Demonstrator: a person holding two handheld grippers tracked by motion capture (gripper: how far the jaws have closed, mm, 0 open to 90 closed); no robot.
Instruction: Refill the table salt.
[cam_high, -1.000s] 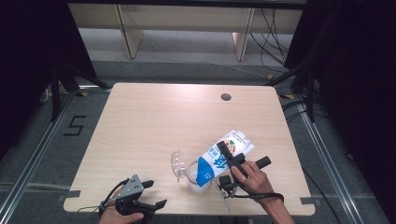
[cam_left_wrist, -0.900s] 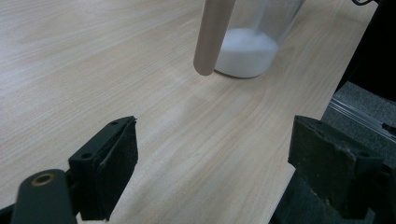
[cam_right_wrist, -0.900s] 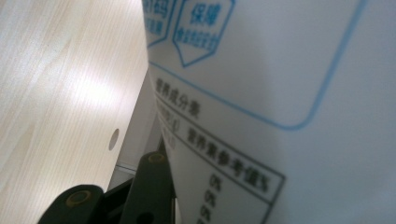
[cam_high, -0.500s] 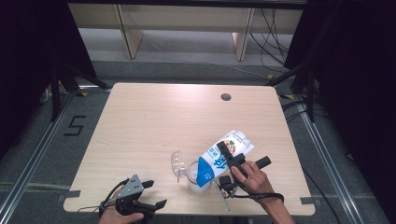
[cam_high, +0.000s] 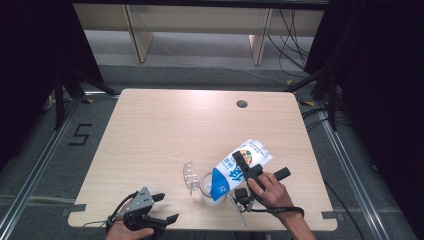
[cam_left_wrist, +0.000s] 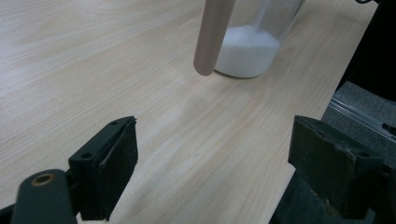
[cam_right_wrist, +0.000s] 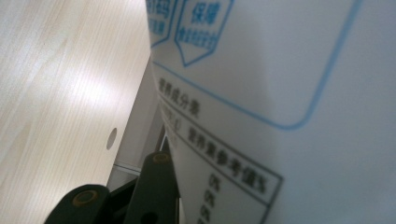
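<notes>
A white and blue carton (cam_high: 231, 172) hangs tilted, its lower blue end over a clear glass (cam_high: 206, 194) near the table's front edge. My right gripper (cam_high: 244, 168) is shut on the carton's body. In the right gripper view the carton's printed side (cam_right_wrist: 280, 93) rises next to one black finger (cam_right_wrist: 156, 186). The glass (cam_left_wrist: 250, 51) holds white contents at its bottom. My left gripper (cam_high: 166, 207) rests at the front left edge, open with nothing between its jaws (cam_left_wrist: 212, 172), pointing toward the glass.
A clear curved piece (cam_high: 190, 175) stands against the glass on its left. A beige rod (cam_left_wrist: 212, 37) hangs in front of the glass in the left gripper view. The wooden table (cam_high: 190, 125) has a round hole (cam_high: 242, 104) at the back right.
</notes>
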